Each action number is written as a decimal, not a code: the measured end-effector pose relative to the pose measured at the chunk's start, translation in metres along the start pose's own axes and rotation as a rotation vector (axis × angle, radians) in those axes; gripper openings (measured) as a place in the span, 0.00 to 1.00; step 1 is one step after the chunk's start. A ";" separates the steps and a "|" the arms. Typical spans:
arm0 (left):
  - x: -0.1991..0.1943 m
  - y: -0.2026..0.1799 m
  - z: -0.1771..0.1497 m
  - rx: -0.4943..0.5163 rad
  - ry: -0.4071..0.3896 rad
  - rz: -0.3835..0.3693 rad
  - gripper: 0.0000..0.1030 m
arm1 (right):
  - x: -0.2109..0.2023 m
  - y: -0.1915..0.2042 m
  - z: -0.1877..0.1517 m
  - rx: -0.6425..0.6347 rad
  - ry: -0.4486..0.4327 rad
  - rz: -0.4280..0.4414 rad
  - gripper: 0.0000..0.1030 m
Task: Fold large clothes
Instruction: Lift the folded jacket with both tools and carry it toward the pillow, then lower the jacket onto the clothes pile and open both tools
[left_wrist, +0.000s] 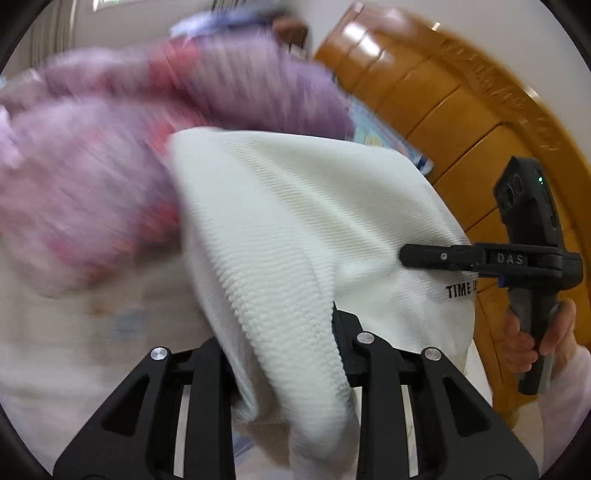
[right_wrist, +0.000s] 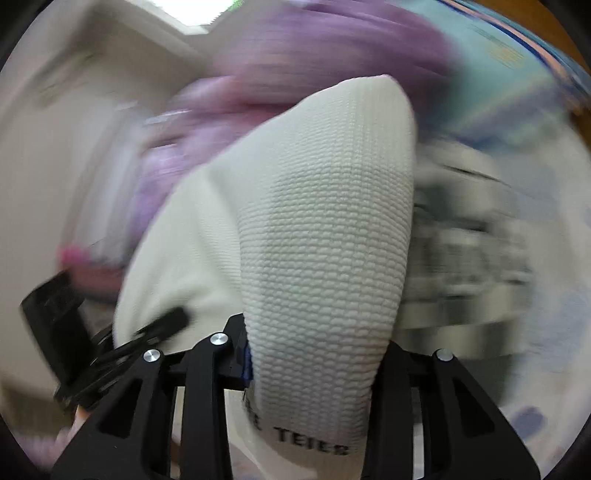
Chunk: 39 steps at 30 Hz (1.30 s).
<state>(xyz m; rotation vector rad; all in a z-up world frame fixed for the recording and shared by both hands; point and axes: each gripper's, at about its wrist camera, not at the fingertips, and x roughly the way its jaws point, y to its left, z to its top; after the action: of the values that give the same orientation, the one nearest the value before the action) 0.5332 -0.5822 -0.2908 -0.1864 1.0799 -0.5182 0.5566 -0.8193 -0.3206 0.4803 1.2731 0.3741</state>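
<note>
A white ribbed garment (left_wrist: 295, 206) with black lettering (left_wrist: 460, 290) hangs stretched between both grippers. In the left wrist view its thick ribbed hem runs down between the fingers of my left gripper (left_wrist: 284, 354), which is shut on it. My right gripper (left_wrist: 406, 258) comes in from the right and is clamped on the garment's edge near the lettering. In the right wrist view the same white garment (right_wrist: 325, 206) fills the middle and passes between the fingers of my right gripper (right_wrist: 314, 354). The left gripper (right_wrist: 177, 319) shows blurred at the lower left, on the cloth.
A blurred purple and pink pile of clothes (left_wrist: 92, 166) lies behind the garment. A curved orange-brown wooden board (left_wrist: 461, 110) stands at the right. A person's hand (left_wrist: 532, 339) holds the right gripper's handle. A pale patterned sheet (right_wrist: 498, 74) and a grey striped cloth (right_wrist: 461, 258) blur past.
</note>
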 end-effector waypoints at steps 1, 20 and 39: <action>0.031 -0.002 -0.002 -0.002 0.031 -0.007 0.33 | 0.015 -0.033 0.004 0.044 0.026 -0.114 0.44; 0.091 0.001 0.009 0.057 0.095 0.200 0.27 | -0.001 -0.026 -0.042 -0.071 -0.182 -0.428 0.08; 0.028 -0.009 0.007 -0.003 0.063 0.168 0.83 | -0.026 0.009 -0.053 0.067 -0.148 -0.482 0.26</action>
<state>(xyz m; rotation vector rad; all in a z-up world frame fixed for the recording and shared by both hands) 0.5469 -0.6044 -0.3060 -0.0815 1.1465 -0.3731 0.4986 -0.8181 -0.3067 0.2387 1.2140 -0.1086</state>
